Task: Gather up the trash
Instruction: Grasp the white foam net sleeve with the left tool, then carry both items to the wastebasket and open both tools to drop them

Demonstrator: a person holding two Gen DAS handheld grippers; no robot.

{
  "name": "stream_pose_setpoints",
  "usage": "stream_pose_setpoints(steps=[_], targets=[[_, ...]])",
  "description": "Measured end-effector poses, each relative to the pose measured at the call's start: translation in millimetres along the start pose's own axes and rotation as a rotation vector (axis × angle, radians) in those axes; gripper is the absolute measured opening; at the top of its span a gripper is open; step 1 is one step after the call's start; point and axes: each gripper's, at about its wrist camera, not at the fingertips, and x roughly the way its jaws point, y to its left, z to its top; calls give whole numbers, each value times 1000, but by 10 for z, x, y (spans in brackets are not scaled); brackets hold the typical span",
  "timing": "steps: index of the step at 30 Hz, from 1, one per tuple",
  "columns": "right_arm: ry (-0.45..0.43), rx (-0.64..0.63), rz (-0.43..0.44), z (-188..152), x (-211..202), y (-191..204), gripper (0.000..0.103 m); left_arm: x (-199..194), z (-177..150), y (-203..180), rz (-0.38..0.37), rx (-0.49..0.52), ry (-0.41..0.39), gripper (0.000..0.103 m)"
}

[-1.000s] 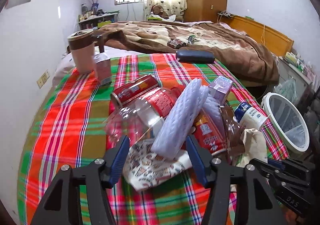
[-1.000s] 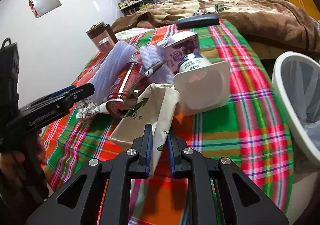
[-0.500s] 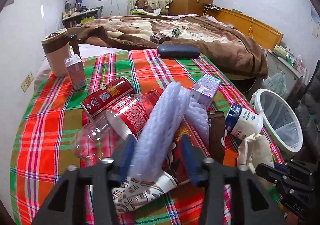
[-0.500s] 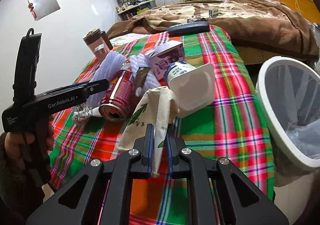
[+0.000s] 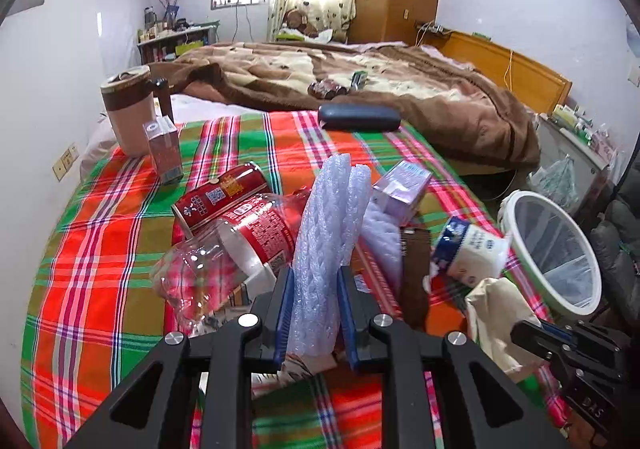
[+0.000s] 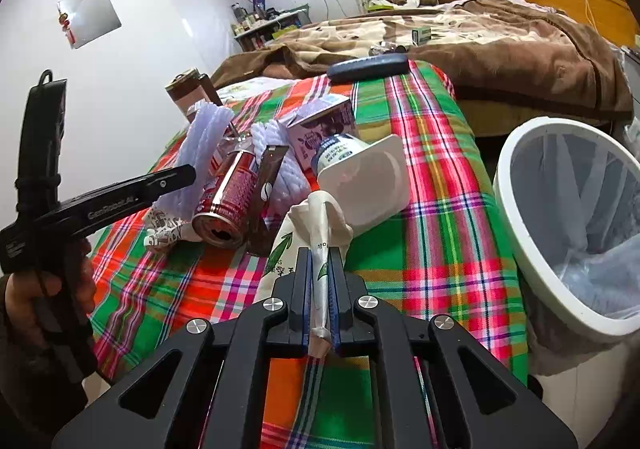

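With the left claw (image 5: 314, 313) clamped on the foam sleeve (image 5: 328, 233) atop the heap and the right claw (image 6: 320, 289) pinching the paper bag (image 6: 316, 225) beside the bin (image 6: 516, 209), lifting either could drag the bottle (image 5: 216, 261) or yogurt cup (image 6: 360, 177) off the plaid cloth (image 5: 100, 249).
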Motion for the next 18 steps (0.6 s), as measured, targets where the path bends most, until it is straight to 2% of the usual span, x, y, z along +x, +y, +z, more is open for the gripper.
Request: stream_pose_setpoints(steps=[12,18], targets=[[-68,7,28,67,-290,-87,7,-351,-28,-358,-72,30,-50,22],[-133,40,-10,152,-540,-308,7,-419,-4,-649,-117,61,-66,22]])
